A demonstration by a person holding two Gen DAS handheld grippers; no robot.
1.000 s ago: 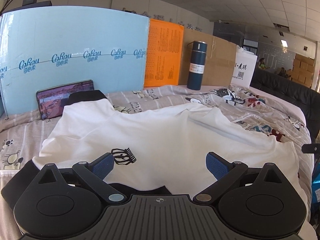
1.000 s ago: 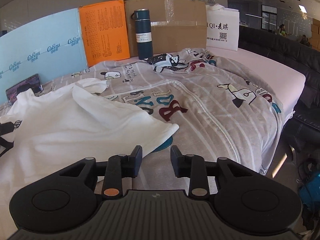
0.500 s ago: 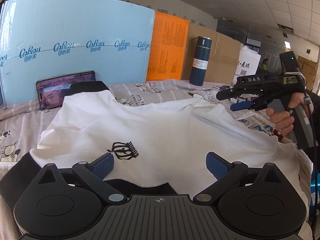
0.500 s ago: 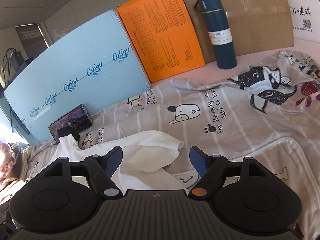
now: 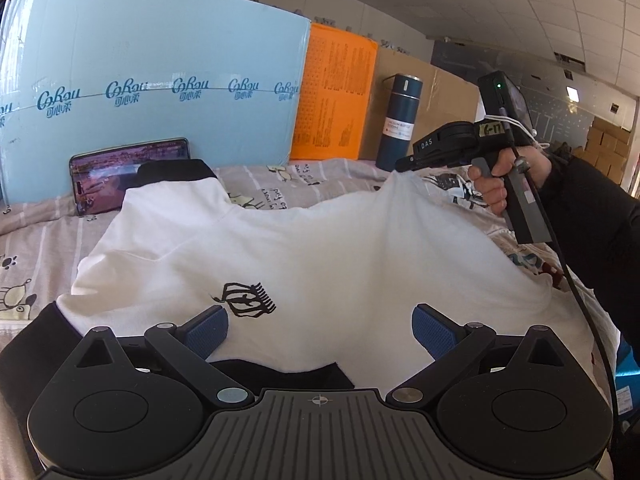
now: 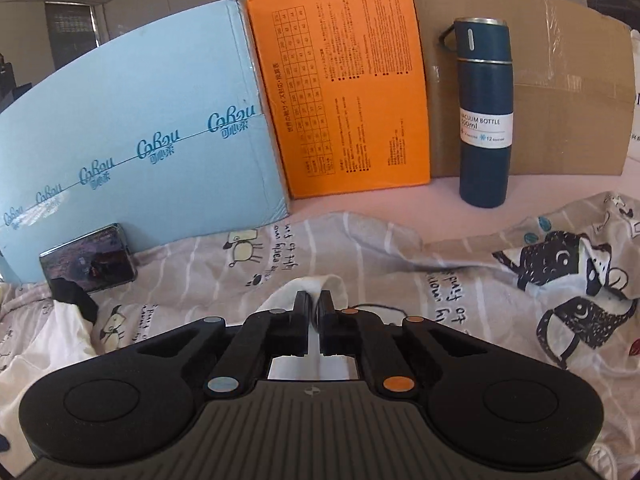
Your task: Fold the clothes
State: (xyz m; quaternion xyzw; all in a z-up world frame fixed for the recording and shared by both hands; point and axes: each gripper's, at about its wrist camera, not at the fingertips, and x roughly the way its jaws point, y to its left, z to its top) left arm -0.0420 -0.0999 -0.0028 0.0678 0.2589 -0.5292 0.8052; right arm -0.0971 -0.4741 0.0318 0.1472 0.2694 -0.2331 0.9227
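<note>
A white T-shirt (image 5: 312, 256) with black trim and a small black crown print lies spread on the bed. My left gripper (image 5: 320, 326) is open, its blue pads on either side of the shirt's near edge by the black collar. My right gripper (image 6: 314, 300) is shut on a far corner of the white T-shirt (image 6: 320, 282) and lifts it slightly. It also shows in the left wrist view (image 5: 404, 164), held by a hand at the right.
A grey cartoon-print sheet (image 6: 460, 264) covers the bed. A phone (image 5: 128, 168) leans on a light blue panel (image 5: 152, 92). An orange board (image 6: 344, 92), a cardboard box (image 6: 568, 80) and a dark blue vacuum bottle (image 6: 484, 120) stand at the back.
My right gripper has moved forward to the shirt's far corner and closed on it, from open half a second ago. The shirt's corner now rises. My left gripper has stayed open.
</note>
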